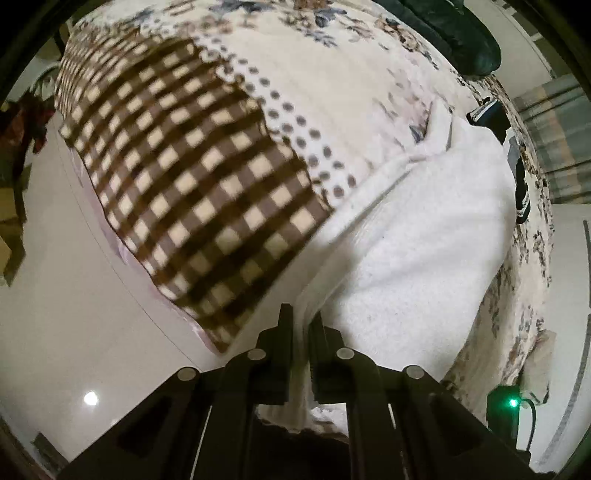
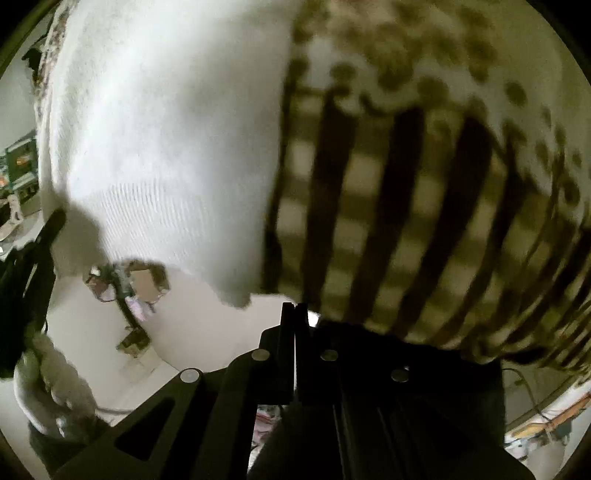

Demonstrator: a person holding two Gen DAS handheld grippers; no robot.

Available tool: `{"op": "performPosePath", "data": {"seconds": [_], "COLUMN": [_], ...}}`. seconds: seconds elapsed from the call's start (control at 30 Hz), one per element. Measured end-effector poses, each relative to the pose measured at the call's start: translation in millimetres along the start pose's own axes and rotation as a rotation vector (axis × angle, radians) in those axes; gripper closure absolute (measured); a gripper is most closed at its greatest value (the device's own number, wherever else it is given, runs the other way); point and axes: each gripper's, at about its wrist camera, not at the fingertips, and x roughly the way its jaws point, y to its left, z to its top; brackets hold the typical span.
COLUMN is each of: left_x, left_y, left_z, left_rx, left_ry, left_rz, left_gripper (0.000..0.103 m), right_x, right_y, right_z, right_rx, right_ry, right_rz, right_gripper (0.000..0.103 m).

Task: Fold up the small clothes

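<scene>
Left wrist view, nearest the lens: left gripper [image 1: 302, 325] at 6 o'clock, its two black fingers drawn narrow and pinching a bunched edge of the white garment [image 1: 417, 236], which runs between them and hangs on below; the pinch sits at the cloth's near border, presumably so that this edge can be carried over as the fold's leading side; the garment spreads from the fingers toward 2 o'clock, resting on the bed cover [image 1: 332, 85], a cream spread with a brown checked panel [image 1: 192, 177] at 10 o'clock and a dotted band between; pale floor [image 1: 66, 295] fills 8 o'clock; a dark cushion [image 1: 458, 33] lies at 1 o'clock.

Right wrist view, nearest the lens: right gripper [image 2: 294, 314] at 6 o'clock, fingers pressed flat together with nothing visible between them; the garment's [image 2: 166, 147] lower edge lies just above and left of the tips, apart from them; the checked panel [image 2: 406, 221] occupies 3 o'clock, heavily blurred; the picture's smear suggests a fast sweep; the left gripper [image 2: 44, 236] appears at 9 o'clock with white cloth bunched at its base.

Pose: both tools point steeply downward at the bed; the left looks near-vertical over its pinched edge; the right leans forward, empty, and probably needs to reopen to take a second corner.
</scene>
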Motion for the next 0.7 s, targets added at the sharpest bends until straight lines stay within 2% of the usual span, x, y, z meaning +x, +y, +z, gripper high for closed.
{"op": "performPosePath", "data": {"seconds": [0.07,0.13,0.17,0.2,0.3,0.33,0.37,0.5,0.53,0.7], "left_x": [3,9,12,12,13,13,13,11,11,18], "left_y": [-1,-3,-7,-9,-13,-13,-12,-9,-8,3], "left_z": [4,7,7,6,2,0,-2,-8,-10,-5], "left_rx": [0.018,0.023,0.033,0.047,0.057,0.049,0.042,0.036,0.041,0.037], "left_ry": [0.001,0.013,0.02,0.022,0.024,0.025,0.027,0.039,0.046,0.051], "left_rz": [0.009,0.007,0.007,0.011,0.01,0.005,0.004,0.0,0.001,0.007], "left_gripper": [0.097,0.097,0.097,0.097,0.097,0.097,0.097,0.097,0.097,0.097], "right_x": [-5,-15,-19,-22,-18,-11,-5,-4,-6,-4], "right_y": [-4,-17,-23,-25,-27,-27,-29,-21,-20,-17], "right_z": [-2,0,1,4,17,21,19,5,-4,-29], "right_rx": [0.013,0.041,0.05,0.059,0.084,0.096,0.103,0.068,0.052,0.016], "right_ry": [-0.028,-0.048,-0.057,-0.071,-0.07,-0.06,-0.057,-0.094,-0.09,-0.053], "right_rz": [0.066,0.161,0.195,0.222,0.249,0.25,0.246,0.155,0.12,0.068], "right_gripper": [0.102,0.088,0.065,0.054,0.054,0.057,0.099,0.099,0.1,0.1]}}
